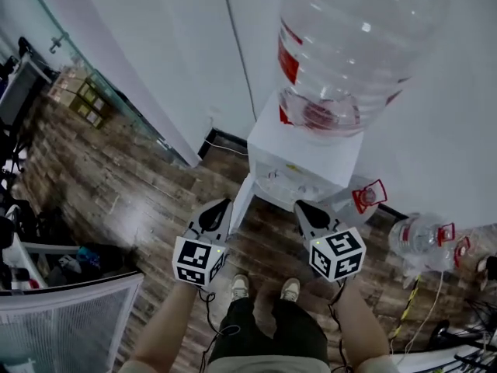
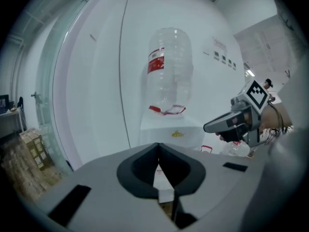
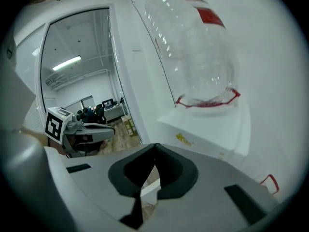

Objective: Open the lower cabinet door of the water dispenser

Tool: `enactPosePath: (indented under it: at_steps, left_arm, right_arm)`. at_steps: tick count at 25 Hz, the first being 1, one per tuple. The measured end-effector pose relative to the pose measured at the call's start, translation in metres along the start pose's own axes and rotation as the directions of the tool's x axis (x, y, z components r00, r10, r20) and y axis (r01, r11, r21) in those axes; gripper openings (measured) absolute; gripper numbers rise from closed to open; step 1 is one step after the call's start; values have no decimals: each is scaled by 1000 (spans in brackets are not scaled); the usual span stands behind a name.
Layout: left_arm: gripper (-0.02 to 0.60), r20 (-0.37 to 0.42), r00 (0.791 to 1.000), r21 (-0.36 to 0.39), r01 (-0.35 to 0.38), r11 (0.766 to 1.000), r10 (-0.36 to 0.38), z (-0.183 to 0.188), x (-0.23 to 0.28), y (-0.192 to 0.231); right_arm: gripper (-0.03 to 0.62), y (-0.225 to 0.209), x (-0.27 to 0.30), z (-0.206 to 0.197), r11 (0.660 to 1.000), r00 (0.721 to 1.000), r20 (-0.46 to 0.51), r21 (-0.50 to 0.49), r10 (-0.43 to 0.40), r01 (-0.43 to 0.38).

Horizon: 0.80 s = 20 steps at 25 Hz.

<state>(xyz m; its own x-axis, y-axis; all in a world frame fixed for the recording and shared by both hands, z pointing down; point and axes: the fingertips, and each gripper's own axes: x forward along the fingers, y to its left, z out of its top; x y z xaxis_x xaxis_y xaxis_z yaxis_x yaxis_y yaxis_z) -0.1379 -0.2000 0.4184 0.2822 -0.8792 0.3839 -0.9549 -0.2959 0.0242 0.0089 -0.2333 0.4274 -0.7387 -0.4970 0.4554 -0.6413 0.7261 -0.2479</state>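
Note:
The white water dispenser (image 1: pixel 307 158) stands against the wall with a big clear bottle (image 1: pixel 349 45) upside down on top. From its lower left front a narrow white panel (image 1: pixel 241 200) juts toward me, seemingly the lower door swung out edge-on. My left gripper (image 1: pixel 221 206) is shut and empty just left of that panel. My right gripper (image 1: pixel 303 207) is shut and empty in front of the dispenser's tap area. In the left gripper view the left gripper (image 2: pixel 158 151) has its tips together, the dispenser (image 2: pixel 169 132) ahead. The right gripper (image 3: pixel 154 149) likewise shows meeting tips.
Spare water bottles (image 1: pixel 423 235) lie on the wood floor to the right of the dispenser, with cables near them. A glass partition (image 1: pixel 101 76) and cardboard boxes (image 1: pixel 81 95) are at the left. A mesh screen (image 1: pixel 62 325) stands at lower left. My shoes (image 1: pixel 264 288) are below the grippers.

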Motion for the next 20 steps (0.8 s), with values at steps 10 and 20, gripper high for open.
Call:
enactPosePath:
  at_steps: [10, 20]
  left_arm:
    - [6, 174, 984, 98, 16, 995, -33, 146, -31, -43]
    - [6, 297, 955, 99, -4, 995, -25, 240, -80, -68]
  right_arm:
    - [6, 5, -112, 126, 992, 968, 231, -55, -97, 112]
    - [6, 38, -212, 204, 971, 931, 359, -190, -68, 144]
